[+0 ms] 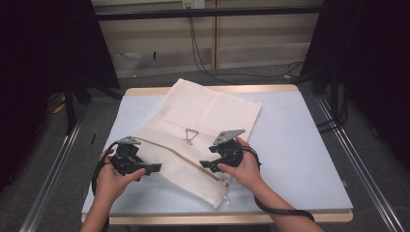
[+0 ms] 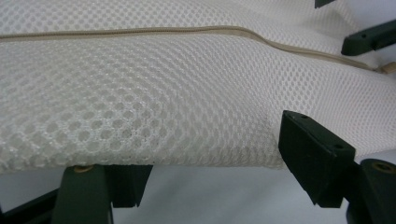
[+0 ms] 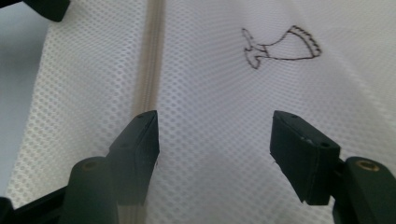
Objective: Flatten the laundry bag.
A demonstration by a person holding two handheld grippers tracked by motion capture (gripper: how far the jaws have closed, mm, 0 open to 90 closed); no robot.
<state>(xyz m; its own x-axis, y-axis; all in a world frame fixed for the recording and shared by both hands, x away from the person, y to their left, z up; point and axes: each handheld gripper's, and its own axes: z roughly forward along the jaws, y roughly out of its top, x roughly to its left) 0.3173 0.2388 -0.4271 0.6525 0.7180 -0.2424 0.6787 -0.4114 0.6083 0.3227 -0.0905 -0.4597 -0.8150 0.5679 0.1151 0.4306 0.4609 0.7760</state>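
Currently, the jaws of the left gripper (image 2: 212, 158) are seen standing apart in the left gripper view, with nothing pressed between them; the near edge of a cream mesh laundry bag (image 2: 154, 98) lies just beyond the pads, over the gap. The jaws of the right gripper (image 3: 215, 144) are likewise held apart in the right gripper view, poised over the mesh without any fabric being pinched. Between and beyond those right jaws a beige zipper (image 3: 150, 65) is seen running away along the bag, and a small black line drawing (image 3: 280, 46) is printed on the mesh to the zipper's other side.

From the high view, the left gripper (image 1: 151, 168) is held in the left hand (image 1: 113, 181) at the bag's left edge, its jaws pointing toward the zipper (image 1: 193, 162). The right gripper (image 1: 207, 163) is held in the right hand (image 1: 246, 169) over the bag's near right part, just beside the zipper. The laundry bag (image 1: 212, 108) is laid flat and slanted on a white table (image 1: 300, 145), its far corner reaching the table's back edge and its near corner close to the front edge. A black cable (image 1: 285, 210) trails from the right gripper across the table's front edge.
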